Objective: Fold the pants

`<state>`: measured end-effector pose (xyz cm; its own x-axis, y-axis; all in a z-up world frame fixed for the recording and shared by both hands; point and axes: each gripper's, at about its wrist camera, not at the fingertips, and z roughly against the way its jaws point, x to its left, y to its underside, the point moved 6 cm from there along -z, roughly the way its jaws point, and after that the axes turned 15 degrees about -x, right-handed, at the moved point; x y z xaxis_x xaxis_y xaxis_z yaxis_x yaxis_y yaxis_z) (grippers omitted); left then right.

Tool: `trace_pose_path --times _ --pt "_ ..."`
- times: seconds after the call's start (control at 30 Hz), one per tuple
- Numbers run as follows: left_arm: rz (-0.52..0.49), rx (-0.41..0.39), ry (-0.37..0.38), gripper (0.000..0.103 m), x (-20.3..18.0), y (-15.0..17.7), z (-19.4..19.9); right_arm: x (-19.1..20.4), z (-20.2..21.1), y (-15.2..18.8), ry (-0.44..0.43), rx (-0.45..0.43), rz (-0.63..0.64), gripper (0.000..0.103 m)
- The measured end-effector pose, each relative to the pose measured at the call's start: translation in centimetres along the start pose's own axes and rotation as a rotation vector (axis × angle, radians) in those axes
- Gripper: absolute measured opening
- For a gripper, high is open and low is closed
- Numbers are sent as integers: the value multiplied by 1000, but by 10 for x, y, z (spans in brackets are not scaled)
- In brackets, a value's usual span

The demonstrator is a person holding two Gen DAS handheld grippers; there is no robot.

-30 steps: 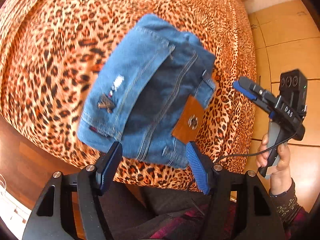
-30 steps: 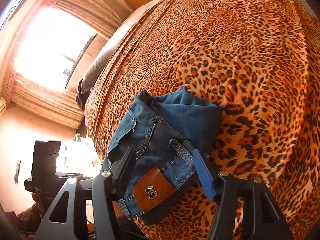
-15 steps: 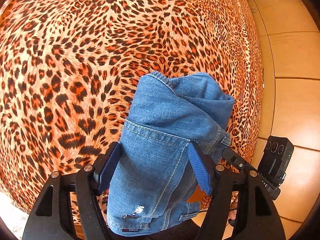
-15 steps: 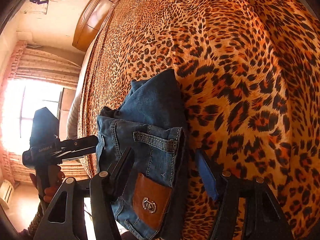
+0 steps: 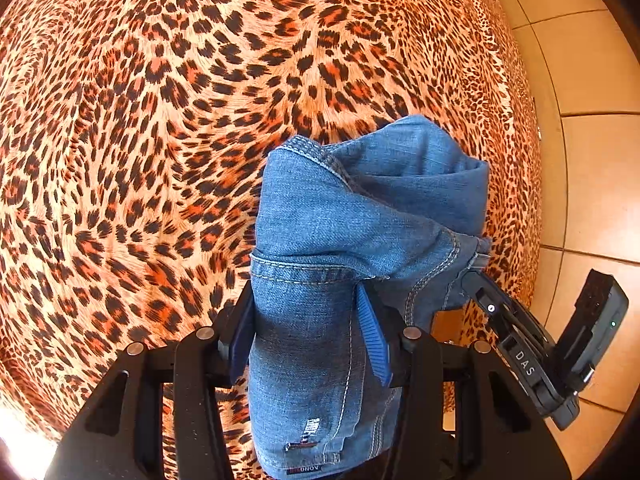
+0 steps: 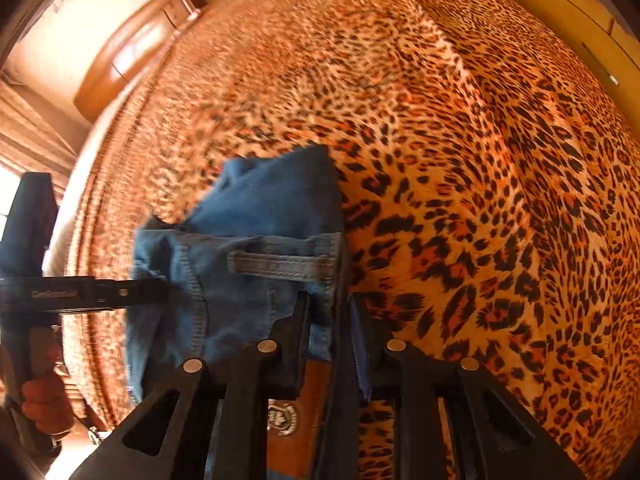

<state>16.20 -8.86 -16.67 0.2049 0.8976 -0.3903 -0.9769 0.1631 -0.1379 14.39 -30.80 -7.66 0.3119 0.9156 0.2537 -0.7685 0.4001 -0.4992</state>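
Observation:
Folded blue jeans [image 5: 352, 216] lie bunched on the leopard-print bedspread [image 5: 160, 120]. My left gripper [image 5: 306, 320] is shut on a thick fold of the jeans near a seam. My right gripper [image 6: 330, 316] is shut on the jeans' waistband edge [image 6: 256, 248] by a belt loop, with the brown leather patch [image 6: 288, 420] under its fingers. In the left wrist view the right gripper [image 5: 472, 280] meets the jeans from the right. In the right wrist view the left gripper [image 6: 152, 292] meets them from the left.
The bedspread [image 6: 480, 160] covers the whole bed. A tiled floor [image 5: 580, 120] lies beyond the bed's right edge. A wooden headboard [image 6: 132, 52] and curtains stand at the far left. The person's hand [image 6: 44, 404] holds the left gripper's handle.
Both grippers have closed on the jeans, from open and straddling them half a second ago. They came in from each side after hovering apart above the jeans.

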Motion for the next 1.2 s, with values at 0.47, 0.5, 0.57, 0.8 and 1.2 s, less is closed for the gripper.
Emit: trace_pose_path --times 0.47,0.5,0.57,0.8,1.2 --pt "-228 22 -42 71 -1 116 0 12 37 102 -107 69 155 46" --pt "-260 14 -52 71 -8 115 4 14 36 104 -93 68 190 45" --pt "-278 -2 -33 70 -17 108 16 15 41 97 -101 91 153 45" --pt "-85 -82 44 71 -4 53 39 -20 64 37 -202 -27 -167 61" --pt "-32 -100 -81 71 -15 37 -8 -12 0 36 -222 118 -210 61"
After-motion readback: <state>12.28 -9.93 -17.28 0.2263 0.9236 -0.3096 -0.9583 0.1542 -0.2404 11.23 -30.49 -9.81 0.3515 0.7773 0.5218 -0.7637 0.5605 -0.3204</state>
